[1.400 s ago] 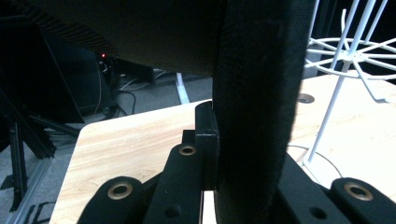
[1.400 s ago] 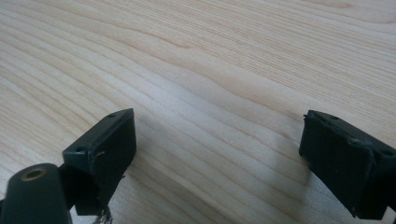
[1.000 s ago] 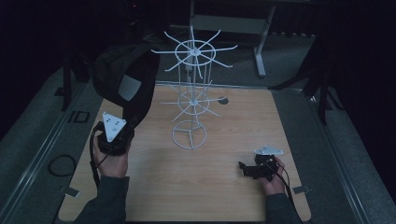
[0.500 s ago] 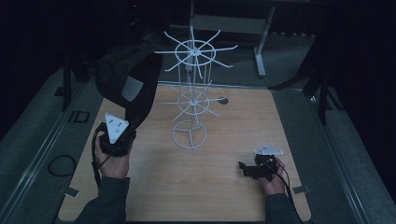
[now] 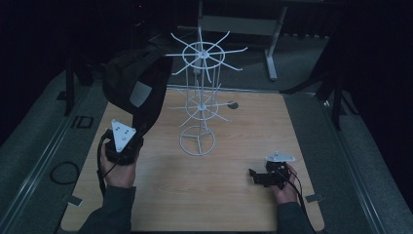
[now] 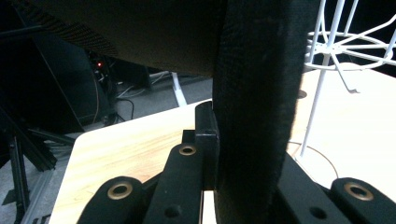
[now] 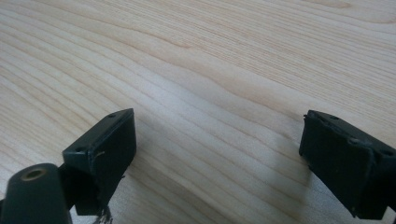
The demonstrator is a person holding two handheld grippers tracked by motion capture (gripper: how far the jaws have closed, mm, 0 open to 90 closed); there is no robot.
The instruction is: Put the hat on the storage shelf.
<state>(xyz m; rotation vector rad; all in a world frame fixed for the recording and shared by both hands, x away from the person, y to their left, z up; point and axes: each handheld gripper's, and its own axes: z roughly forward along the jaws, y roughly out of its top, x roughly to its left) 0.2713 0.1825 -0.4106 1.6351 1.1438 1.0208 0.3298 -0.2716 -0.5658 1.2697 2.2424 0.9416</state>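
Note:
A black cap (image 5: 136, 87) hangs in the air over the table's left edge, with my left gripper (image 5: 138, 127) shut on its lower rim. In the left gripper view the jaws (image 6: 247, 154) clamp a thick black band of the cap (image 6: 257, 93), which hides the right pad. A white wire rack (image 5: 199, 97) with spoked tiers stands mid-table, just right of the cap; its rods (image 6: 322, 60) also rise at the right of the left gripper view. My right gripper (image 5: 254, 176) rests low at the table's front right, open, with only bare wood between its pads (image 7: 217, 149).
The wooden table (image 5: 243, 126) has a small dark round spot (image 5: 233, 104) behind the rack. A cable loop (image 5: 63, 171) lies on the grey surface left of the table. A metal frame leg (image 5: 272, 53) stands beyond the far edge.
The cap has swung slightly toward the rack in the left gripper's hold. Both hands have stayed in place.

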